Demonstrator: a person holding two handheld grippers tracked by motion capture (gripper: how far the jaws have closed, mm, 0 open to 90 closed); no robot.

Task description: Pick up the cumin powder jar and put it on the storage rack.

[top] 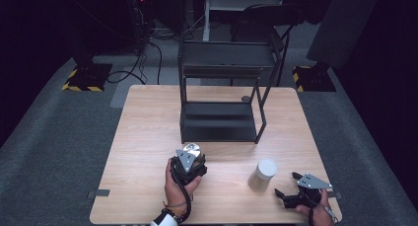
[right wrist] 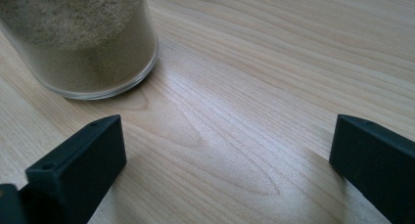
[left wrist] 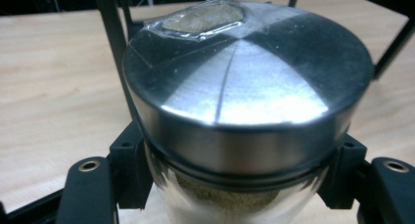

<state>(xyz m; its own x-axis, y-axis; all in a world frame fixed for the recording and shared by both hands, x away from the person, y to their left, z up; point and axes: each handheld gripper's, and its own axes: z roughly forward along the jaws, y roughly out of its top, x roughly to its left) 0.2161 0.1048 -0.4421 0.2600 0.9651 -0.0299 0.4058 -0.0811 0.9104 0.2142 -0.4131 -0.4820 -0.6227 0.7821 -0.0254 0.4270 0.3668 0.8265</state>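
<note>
Dark floor rings the wooden worktop [top: 148,152] and black rack [top: 219,120] from above, the left claw [left wrist: 235,185] squeezes a shiny-lidded jar [left wrist: 244,101], maybe to lift it, and the right claw [right wrist: 220,155] gapes empty near another jar [right wrist: 83,43].

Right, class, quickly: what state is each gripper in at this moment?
Left gripper: shut on the glass jar with a shiny metal lid.
Right gripper: open, holding nothing, beside the second sand-filled glass jar.
</note>
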